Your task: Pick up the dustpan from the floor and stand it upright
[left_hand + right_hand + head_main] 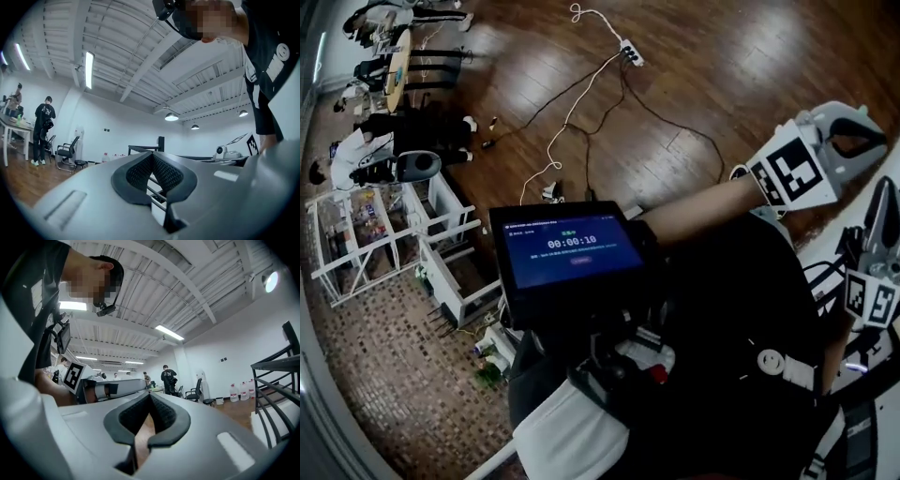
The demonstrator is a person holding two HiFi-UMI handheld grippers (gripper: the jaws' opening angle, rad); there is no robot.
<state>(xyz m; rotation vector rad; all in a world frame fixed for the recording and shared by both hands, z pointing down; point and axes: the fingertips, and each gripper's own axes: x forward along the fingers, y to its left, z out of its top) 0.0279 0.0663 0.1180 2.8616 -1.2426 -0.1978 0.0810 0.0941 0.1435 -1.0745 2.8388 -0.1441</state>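
Observation:
No dustpan shows in any view. In the head view both grippers are raised at the right edge, level with the person's chest: my left gripper with its marker cube on an outstretched forearm, and my right gripper just below it. In the left gripper view my left gripper has its black pads meeting at the tips, with nothing between them. My right gripper looks the same in the right gripper view, shut and empty. Both point level across the room.
A tablet screen hangs at the person's chest. A power strip and cables lie on the wood floor. White racks stand at the left. People stand by a table. An office chair, black railing and water bottles are around.

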